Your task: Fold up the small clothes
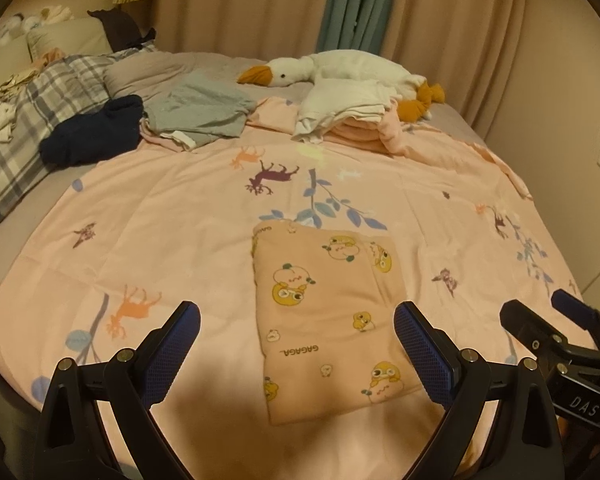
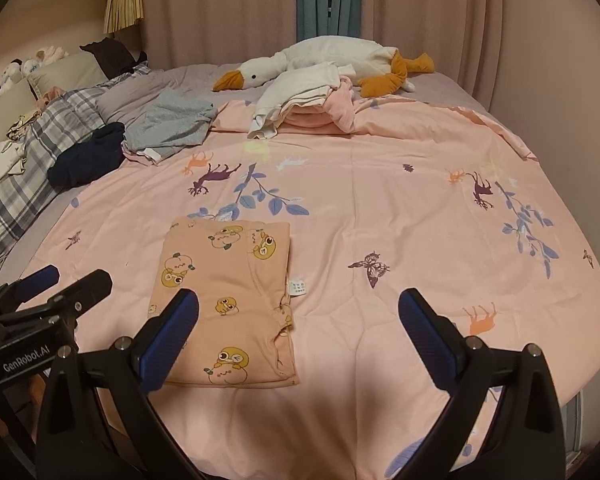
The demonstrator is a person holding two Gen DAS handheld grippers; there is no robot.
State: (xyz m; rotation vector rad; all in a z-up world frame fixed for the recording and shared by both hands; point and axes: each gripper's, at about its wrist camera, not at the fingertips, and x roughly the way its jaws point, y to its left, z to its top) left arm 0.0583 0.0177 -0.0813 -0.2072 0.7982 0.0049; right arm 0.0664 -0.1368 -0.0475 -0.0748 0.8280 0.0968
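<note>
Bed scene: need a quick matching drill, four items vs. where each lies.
Items:
1. goose
2. navy garment
3. grey garment
4. folded duck-print garment

Places:
A. near the grippers, flat on the pink quilt
B. far end of the bed, by the curtains
C. just right of the navy one
D. beside the plaid bedding

Pairs: 1-B, 2-D, 3-C, 4-A

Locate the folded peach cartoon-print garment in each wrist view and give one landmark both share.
Left wrist: folded peach garment lies bottom centre, between the open fingers.
Right wrist: it lies lower left, partly behind the left finger.
Shared landmark: white goose plush at the far end of the bed.
</note>
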